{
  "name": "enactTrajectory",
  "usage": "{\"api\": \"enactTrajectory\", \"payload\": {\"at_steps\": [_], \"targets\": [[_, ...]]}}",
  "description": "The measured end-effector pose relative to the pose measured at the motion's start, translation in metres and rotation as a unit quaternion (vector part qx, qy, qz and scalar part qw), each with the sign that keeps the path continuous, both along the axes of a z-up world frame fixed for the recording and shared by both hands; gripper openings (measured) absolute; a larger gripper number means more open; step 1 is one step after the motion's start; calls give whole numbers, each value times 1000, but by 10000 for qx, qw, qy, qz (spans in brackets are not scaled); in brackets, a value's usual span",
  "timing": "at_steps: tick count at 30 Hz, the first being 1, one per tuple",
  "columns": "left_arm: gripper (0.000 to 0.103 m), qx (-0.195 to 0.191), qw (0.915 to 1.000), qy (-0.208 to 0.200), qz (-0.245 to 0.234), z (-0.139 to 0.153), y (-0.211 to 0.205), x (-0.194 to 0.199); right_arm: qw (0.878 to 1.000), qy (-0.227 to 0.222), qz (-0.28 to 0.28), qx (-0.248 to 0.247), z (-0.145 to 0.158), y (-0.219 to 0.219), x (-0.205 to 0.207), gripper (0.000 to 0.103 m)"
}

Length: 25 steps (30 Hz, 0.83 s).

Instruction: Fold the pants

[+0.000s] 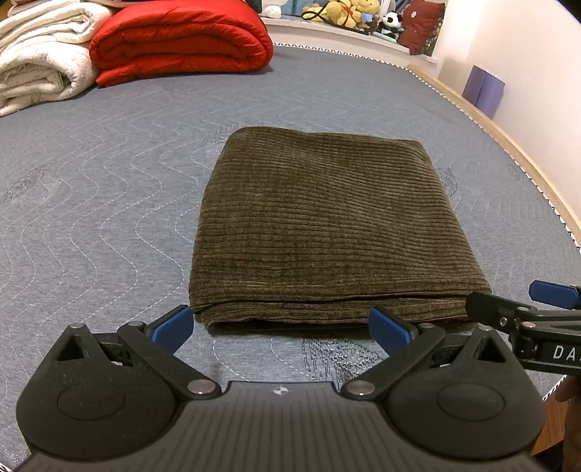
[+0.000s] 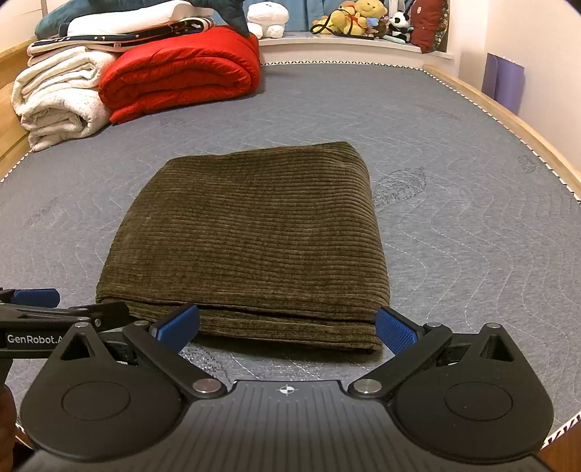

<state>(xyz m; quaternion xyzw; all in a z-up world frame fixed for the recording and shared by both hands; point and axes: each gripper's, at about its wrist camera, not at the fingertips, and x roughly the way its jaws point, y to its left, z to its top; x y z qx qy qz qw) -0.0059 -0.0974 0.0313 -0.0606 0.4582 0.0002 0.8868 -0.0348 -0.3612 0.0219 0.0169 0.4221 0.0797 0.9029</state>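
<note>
The work surface is a grey quilted mattress (image 1: 109, 188) in a wooden bed frame, with a pale wall along its right edge. At the far left corner lie a rolled red quilt (image 1: 181, 43) and a stack of white blankets (image 1: 40, 58); soft toys (image 2: 363, 18) crowd a ledge beyond the far edge. The pants (image 1: 316, 225), olive corduroy, sit folded into a compact rectangle near the middle of the mattress, toward its near edge, layered edges facing the cameras. The left gripper (image 1: 281, 326) has its jaws spread wide, holding nothing, at the left end of the bundle's near edge. The right gripper (image 2: 287, 326) is likewise spread and empty at the right end. Judged status: folding appears essentially complete. Risks: any jaw closing on only the top layer would peel the fold open on lift; a pad brushing the near edge could skew the stack, since corduroy layers may slide over one another.
</note>
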Motion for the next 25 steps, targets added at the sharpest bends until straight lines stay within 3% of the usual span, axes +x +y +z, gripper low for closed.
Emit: {"api": "enactTrajectory", "payload": {"at_steps": [25], "targets": [[103, -8, 10000, -57, -76, 1, -1, -1, 10000, 8, 8, 7, 0, -2, 0, 102]]}}
